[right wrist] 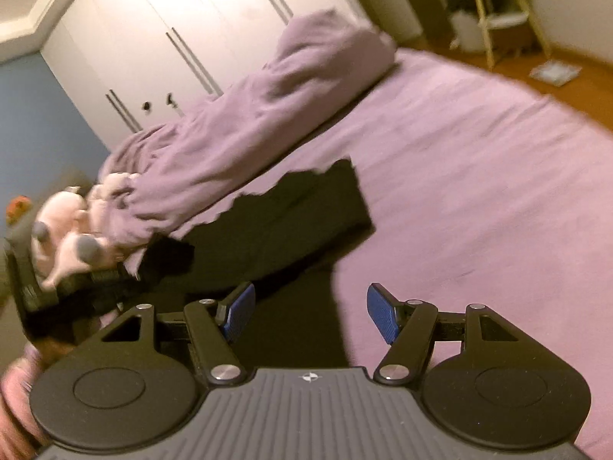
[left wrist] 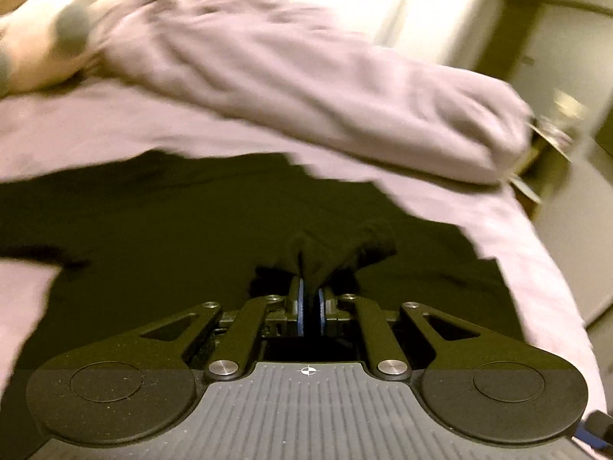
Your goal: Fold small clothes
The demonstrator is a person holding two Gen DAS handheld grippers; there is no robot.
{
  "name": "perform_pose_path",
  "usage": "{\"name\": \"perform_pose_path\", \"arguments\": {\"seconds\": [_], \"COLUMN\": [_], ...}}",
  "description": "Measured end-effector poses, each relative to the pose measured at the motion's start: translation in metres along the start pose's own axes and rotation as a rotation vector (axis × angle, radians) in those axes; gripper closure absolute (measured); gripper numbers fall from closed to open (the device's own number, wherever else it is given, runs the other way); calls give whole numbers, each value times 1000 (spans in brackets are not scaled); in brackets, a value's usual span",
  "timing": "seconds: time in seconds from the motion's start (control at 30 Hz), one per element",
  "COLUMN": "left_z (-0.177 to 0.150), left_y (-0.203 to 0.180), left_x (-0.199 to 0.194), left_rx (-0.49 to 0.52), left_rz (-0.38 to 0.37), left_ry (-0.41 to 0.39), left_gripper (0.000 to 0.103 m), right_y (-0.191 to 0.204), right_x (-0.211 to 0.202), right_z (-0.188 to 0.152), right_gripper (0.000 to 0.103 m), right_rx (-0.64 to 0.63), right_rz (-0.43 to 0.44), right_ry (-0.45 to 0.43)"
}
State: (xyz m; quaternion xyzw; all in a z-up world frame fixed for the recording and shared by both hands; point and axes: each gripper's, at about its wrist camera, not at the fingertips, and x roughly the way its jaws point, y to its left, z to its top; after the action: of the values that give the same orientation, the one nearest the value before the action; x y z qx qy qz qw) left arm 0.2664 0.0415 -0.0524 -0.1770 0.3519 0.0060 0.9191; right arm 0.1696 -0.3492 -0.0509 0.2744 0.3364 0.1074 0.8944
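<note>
A black garment [left wrist: 161,222] lies spread on a purple bed sheet [left wrist: 115,126]. My left gripper [left wrist: 310,299] is shut on a bunched fold of the black garment just above the rest of the cloth. In the right wrist view the black garment [right wrist: 291,222] lies ahead and to the left on the purple bed sheet [right wrist: 479,191]. My right gripper [right wrist: 310,310] is open and empty, hovering over the garment's near edge. The left gripper [right wrist: 92,287] shows at the left edge of that view, holding the dark cloth.
A rolled purple duvet [right wrist: 237,134] lies along the far side of the bed. A pink and grey soft toy [right wrist: 72,226] sits at its left end. White wardrobe doors [right wrist: 172,38] stand behind. A wooden stool [right wrist: 502,11] and wooden floor [right wrist: 574,88] are at the far right.
</note>
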Motion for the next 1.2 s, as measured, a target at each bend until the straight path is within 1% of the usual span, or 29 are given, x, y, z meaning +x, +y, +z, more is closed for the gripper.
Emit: {"name": "perform_pose_path", "arguments": {"seconds": [0.03, 0.1, 0.13, 0.2, 0.23, 0.3, 0.47, 0.5, 0.57, 0.67, 0.8, 0.9, 0.97, 1.03, 1.07, 1.1, 1.13, 1.2], "left_z": [0, 0, 0, 1, 3, 7, 15, 17, 19, 21, 25, 33, 38, 43, 46, 48, 49, 48], "left_y": [14, 35, 42, 50, 54, 59, 74, 78, 90, 111, 131, 128, 121, 112, 107, 103, 97, 85], "left_x": [2, 6, 9, 16, 19, 24, 24, 23, 20, 20, 24, 34, 42, 46, 48, 49, 51, 57], "left_rx": [-26, -54, -61, -68, -74, -89, -170, -187, -230, -298, -362, -340, -291, -241, -213, -189, -161, -96], "left_rz": [9, -15, -28, -38, -49, -70, -117, -129, -113, -93, -163, -193, -183, -179, -193, -211, -228, -222], "left_ry": [7, 42, 57, 57, 48, 39, 18, 4, -24, -22, 27, 81, 121, 134, 147, 166, 192, 230], "left_gripper": [93, 91, 87, 66, 62, 45, 34, 31, 28, 28, 28, 27, 27, 27, 32, 51, 60, 88], "right_y": [3, 10, 12, 15, 15, 14, 3, 0, -4, -7, -10, -13, -14, -15, -14, -14, -13, -13], "right_x": [7, 22, 29, 43, 50, 64, 96, 101, 107, 114, 121, 123, 125, 126, 127, 128, 129, 129], "right_z": [1, 2, 3, 6, 7, 10, 12, 13, 13, 15, 17, 19, 19, 19, 19, 19, 20, 20], "right_gripper": [38, 38, 38, 38, 38, 38, 38, 38, 38, 38, 38, 38, 38, 38, 38, 39, 39, 43], "right_rx": [12, 23, 30, 56, 77, 120, 258, 281, 324, 353, 364, 382, 396, 402, 402, 400, 397, 393], "right_rz": [14, 26, 23, 28, 30, 43, 46, 46, 56, 60, 60, 60, 60, 59, 58, 56, 53, 44], "right_ry": [18, 44, 53, 69, 77, 95, 124, 123, 111, 97, 92, 77, 65, 57, 55, 53, 51, 43]}}
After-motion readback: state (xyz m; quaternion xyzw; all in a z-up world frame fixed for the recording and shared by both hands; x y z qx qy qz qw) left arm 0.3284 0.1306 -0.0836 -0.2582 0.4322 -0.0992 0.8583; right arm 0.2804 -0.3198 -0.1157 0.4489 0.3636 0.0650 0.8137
